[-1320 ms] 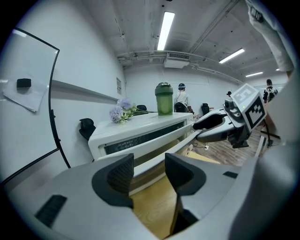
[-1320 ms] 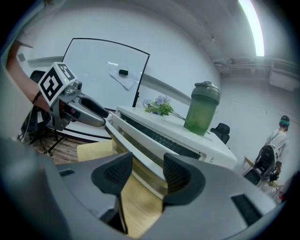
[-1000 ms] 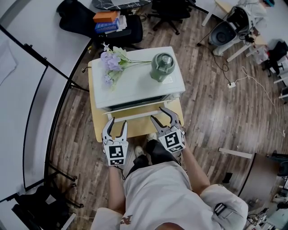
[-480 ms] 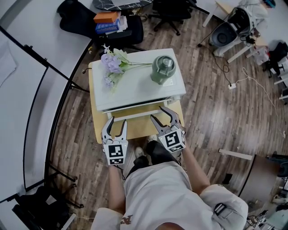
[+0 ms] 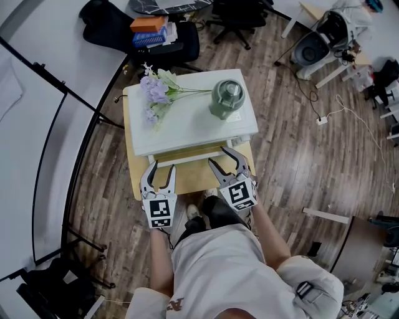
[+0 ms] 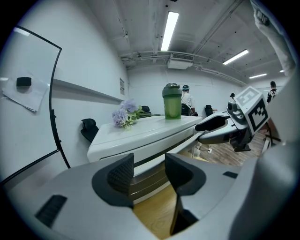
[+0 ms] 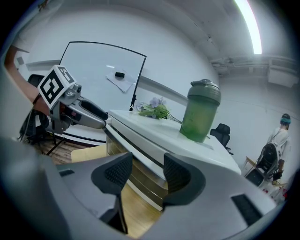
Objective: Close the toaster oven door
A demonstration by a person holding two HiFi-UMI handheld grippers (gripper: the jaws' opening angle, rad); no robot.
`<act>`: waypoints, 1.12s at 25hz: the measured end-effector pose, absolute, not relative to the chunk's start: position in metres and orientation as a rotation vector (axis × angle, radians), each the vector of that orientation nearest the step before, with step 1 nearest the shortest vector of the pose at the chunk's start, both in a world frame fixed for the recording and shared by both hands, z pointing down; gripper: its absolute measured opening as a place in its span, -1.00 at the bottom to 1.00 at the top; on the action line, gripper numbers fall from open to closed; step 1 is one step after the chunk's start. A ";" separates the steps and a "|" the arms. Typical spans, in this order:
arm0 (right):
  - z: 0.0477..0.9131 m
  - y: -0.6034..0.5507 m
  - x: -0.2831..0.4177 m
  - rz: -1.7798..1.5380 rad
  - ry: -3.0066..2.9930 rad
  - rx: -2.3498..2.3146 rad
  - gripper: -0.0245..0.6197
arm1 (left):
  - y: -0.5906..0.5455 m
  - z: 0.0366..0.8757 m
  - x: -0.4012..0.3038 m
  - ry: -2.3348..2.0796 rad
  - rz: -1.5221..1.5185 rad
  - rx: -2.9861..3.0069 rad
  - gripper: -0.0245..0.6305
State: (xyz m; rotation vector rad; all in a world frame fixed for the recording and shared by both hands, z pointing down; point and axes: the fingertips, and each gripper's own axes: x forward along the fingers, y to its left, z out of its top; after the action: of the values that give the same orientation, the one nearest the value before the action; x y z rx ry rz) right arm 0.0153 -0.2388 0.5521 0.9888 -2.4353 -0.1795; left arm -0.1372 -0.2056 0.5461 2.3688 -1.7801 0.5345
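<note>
A white toaster oven stands on a small wooden table. Its front door leans slightly out at the top, and its white handle bar faces me. My left gripper hovers just short of the handle's left end. Its jaws stand a little apart with nothing between them. My right gripper is at the handle's right end with the same narrow empty gap. Its upper finger lies along the door's top edge. I cannot tell whether it touches.
A green shaker bottle and a spray of purple flowers rest on the oven's top. Black tripod legs stand left of the table. Chairs, a black bag with books and cables lie on the wood floor.
The dark slit under the oven's top edge looks narrower in the head view now. Both grippers have hardly shifted.
</note>
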 end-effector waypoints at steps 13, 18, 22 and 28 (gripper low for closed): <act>0.552 -0.241 0.013 -0.171 -2.445 0.996 -0.26 | -0.207 0.546 -0.139 -1.780 0.521 2.370 -0.31; 0.551 -0.241 0.013 -0.178 -2.441 1.015 -0.25 | -0.207 0.547 -0.139 -1.787 0.506 2.364 -0.30; 0.548 -0.240 0.016 -0.184 -2.430 1.062 -0.26 | -0.207 0.545 -0.139 -1.788 0.460 2.355 -0.28; 0.525 -0.220 0.011 -0.208 -2.480 1.103 -0.26 | -0.192 0.529 -0.139 -1.811 0.414 2.377 -0.28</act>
State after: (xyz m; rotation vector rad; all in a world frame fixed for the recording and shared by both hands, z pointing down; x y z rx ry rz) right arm 0.0114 -0.2201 0.5252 1.1031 -2.4797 -0.2079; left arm -0.1394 -0.1915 0.5293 2.3769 -1.8114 0.4140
